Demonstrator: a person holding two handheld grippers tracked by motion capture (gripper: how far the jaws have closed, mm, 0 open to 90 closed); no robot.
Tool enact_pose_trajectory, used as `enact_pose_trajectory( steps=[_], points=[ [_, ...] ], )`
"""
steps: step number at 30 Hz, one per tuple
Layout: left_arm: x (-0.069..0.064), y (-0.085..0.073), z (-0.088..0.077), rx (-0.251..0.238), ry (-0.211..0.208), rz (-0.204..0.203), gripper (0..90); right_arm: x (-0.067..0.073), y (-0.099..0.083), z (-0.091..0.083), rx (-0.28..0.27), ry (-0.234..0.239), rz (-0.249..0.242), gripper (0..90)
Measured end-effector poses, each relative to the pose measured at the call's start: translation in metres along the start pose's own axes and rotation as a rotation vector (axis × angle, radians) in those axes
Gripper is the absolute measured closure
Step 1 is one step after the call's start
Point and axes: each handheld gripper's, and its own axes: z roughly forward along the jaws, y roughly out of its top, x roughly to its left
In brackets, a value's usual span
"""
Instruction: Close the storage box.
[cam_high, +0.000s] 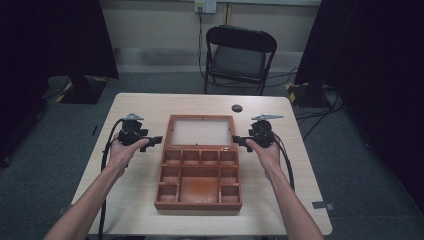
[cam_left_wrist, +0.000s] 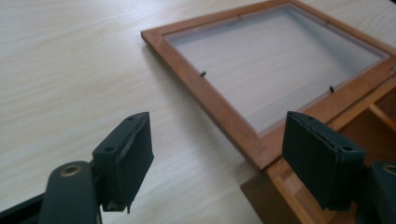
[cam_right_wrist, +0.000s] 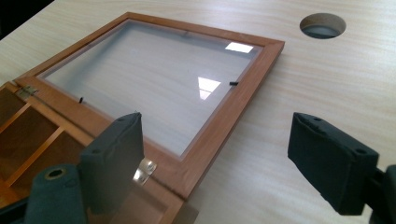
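Observation:
A brown wooden box (cam_high: 199, 181) with several empty compartments sits mid-table. Its glass-paned lid (cam_high: 201, 132) lies flat, swung open to the far side. My left gripper (cam_high: 155, 139) hovers at the box's left, by the hinge line, jaws open with nothing between them. My right gripper (cam_high: 237, 140) mirrors it at the box's right, also open and empty. In the left gripper view the lid frame (cam_left_wrist: 219, 100) and a box corner (cam_left_wrist: 275, 184) lie between the jaws. In the right gripper view the lid corner (cam_right_wrist: 205, 154) and a brass hinge (cam_right_wrist: 142, 170) sit just ahead.
The light wood table (cam_high: 135, 200) has a round cable hole (cam_high: 237, 108) behind the lid. A black folding chair (cam_high: 239, 55) stands beyond the far edge. Dark curtains hang left and right, and cables run over the grey floor.

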Motion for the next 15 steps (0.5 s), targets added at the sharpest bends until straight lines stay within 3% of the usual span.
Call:
enact_pose_trajectory(
  steps=[2, 4, 6, 9, 11, 15],
  points=[
    [0.001, 0.006, 0.003, -0.014, -0.017, 0.003, 24.1, -0.003, 0.003, 0.004, 0.0, 0.003, 0.001, 18.0],
    [0.004, 0.009, 0.011, -0.02, -0.034, -0.02, 24.0, -0.007, 0.005, 0.01, 0.0, 0.005, 0.008, 18.4],
    [0.005, 0.008, 0.019, -0.012, -0.033, -0.033, 22.9, -0.009, 0.005, 0.018, -0.001, 0.011, 0.012, 18.7],
    [0.005, 0.005, 0.034, 0.003, -0.071, -0.067, 20.9, -0.009, 0.003, 0.029, 0.012, 0.024, 0.022, 19.2],
    [0.003, 0.003, 0.04, 0.016, -0.081, -0.052, 21.4, -0.008, 0.001, 0.037, 0.029, 0.022, 0.019, 19.6],
    [0.002, 0.002, 0.049, 0.025, -0.102, -0.058, 22.6, -0.009, -0.001, 0.048, 0.044, 0.034, 0.031, 20.3]
  ],
)
